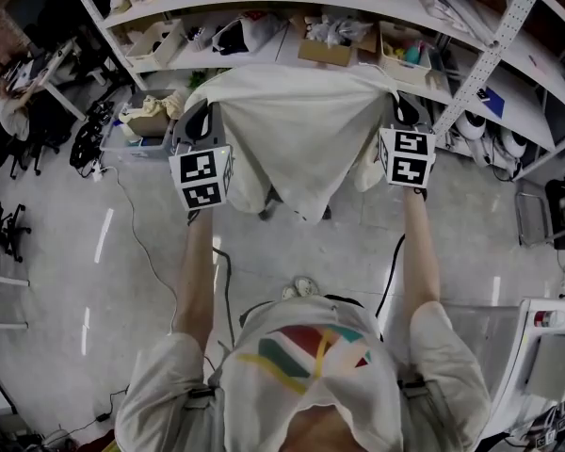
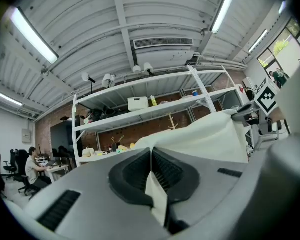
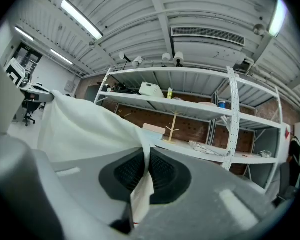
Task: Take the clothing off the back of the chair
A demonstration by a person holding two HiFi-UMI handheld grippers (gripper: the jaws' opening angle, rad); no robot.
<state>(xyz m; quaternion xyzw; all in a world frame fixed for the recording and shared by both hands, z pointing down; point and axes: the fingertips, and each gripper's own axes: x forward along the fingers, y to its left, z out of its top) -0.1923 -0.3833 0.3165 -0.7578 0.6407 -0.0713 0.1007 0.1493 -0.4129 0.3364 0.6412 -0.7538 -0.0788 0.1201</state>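
The left gripper point(image 1: 205, 111) and right gripper point(image 1: 407, 106) each clench the white T-shirt point(image 1: 297, 135), spread mid-frame; next, it likely needs carrying clear of the chair.

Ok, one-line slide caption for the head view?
Left gripper and right gripper, each shut on the upper edge of a white garment, hold it spread before the shelving.

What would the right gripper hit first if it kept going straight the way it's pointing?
Probably the white metal shelving unit ahead, around the shelf with the small wooden stand. The right gripper, shut on the white shirt, has nothing else showing in its line, though depth is unclear.
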